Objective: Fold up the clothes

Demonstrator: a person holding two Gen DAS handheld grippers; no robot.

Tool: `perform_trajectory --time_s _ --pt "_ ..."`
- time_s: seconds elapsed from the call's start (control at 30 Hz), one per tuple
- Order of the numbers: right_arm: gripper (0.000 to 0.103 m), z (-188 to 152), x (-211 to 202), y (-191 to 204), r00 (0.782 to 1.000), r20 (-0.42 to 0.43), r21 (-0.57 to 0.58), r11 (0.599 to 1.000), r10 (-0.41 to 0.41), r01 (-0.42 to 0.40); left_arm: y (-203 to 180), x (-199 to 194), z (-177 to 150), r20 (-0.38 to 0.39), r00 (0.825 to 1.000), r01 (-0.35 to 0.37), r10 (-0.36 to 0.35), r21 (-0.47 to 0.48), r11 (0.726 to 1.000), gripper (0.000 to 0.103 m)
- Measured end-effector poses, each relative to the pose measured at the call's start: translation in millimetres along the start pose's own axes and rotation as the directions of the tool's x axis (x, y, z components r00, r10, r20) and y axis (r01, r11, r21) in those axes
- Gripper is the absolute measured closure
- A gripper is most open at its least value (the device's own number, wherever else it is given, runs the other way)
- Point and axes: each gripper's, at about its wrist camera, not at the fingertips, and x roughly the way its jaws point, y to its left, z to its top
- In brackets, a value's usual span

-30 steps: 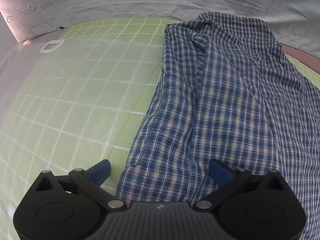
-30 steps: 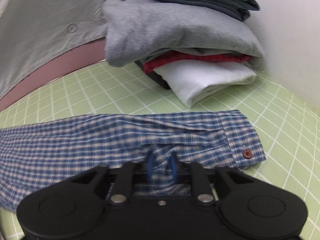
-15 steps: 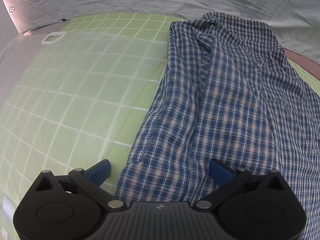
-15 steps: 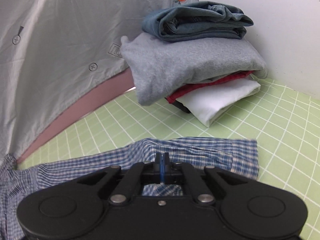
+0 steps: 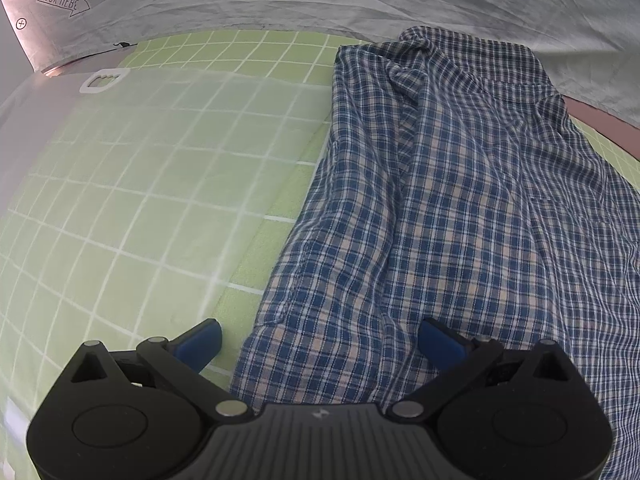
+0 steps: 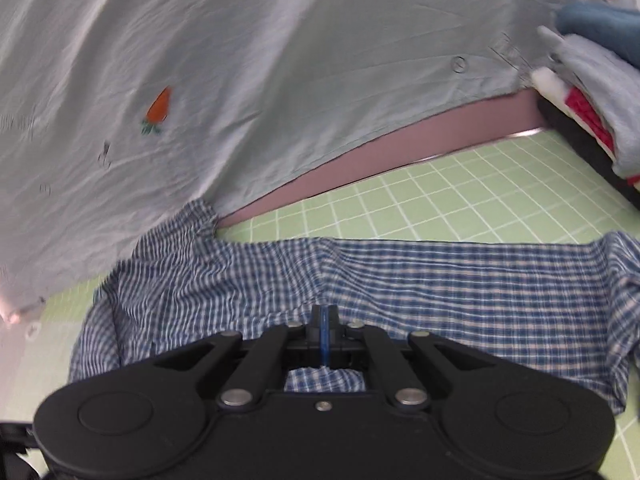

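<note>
Right gripper [image 6: 325, 322] clenched on shirt [image 5: 460, 208] sleeve, lifted off mat [image 5: 140, 200] — left gripper [image 5: 320, 340] released, spread over shirt hem.

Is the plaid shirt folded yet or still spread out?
Mostly spread: the plaid shirt lies long across the green grid mat, and the right tongs pinch its sleeve.

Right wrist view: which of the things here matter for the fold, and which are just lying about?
In the job:
- blue checked cotton shirt, spread on the green gridded mat
- right gripper, shut on a fold of the shirt
- left gripper, open over the shirt's edge

Lying about:
- stack of folded clothes, far right
- grey carrot-print sheet behind
</note>
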Motion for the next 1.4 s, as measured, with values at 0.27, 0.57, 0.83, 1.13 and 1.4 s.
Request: perform_trajectory --time_s 0.27,0.57,0.83,1.13,1.4 --pt "0.061 -2 -34 -67 0.928 0.056 0.107 0.927 -0.367 0.360 -1 1 0 0.011 1.000 -0.003 0.003 -0.004 1.000 0.000" --pt "0.018 -16 -42 -138 0.839 -0.017 0.257 0.808 -0.544 0.530 0 1 0 0.013 1.000 -0.001 0.001 -0.002 1.000 0.000" --pt "0.039 -27 -11 -152 0.831 -0.118 0.228 0.800 -0.544 0.556 0 1 -1 0.012 1.000 0.002 -0.002 0.002 1.000 0.000" --pt "0.090 -12 -23 -110 0.908 -0.034 0.176 0.892 -0.418 0.417 0 1 3 -0.003 1.000 0.004 -0.004 0.002 1.000 0.000" --pt "0.092 15 -3 6 0.996 0.029 0.028 0.996 -0.080 0.080 0 1 1 0.007 1.000 0.011 -0.011 0.015 1.000 0.000"
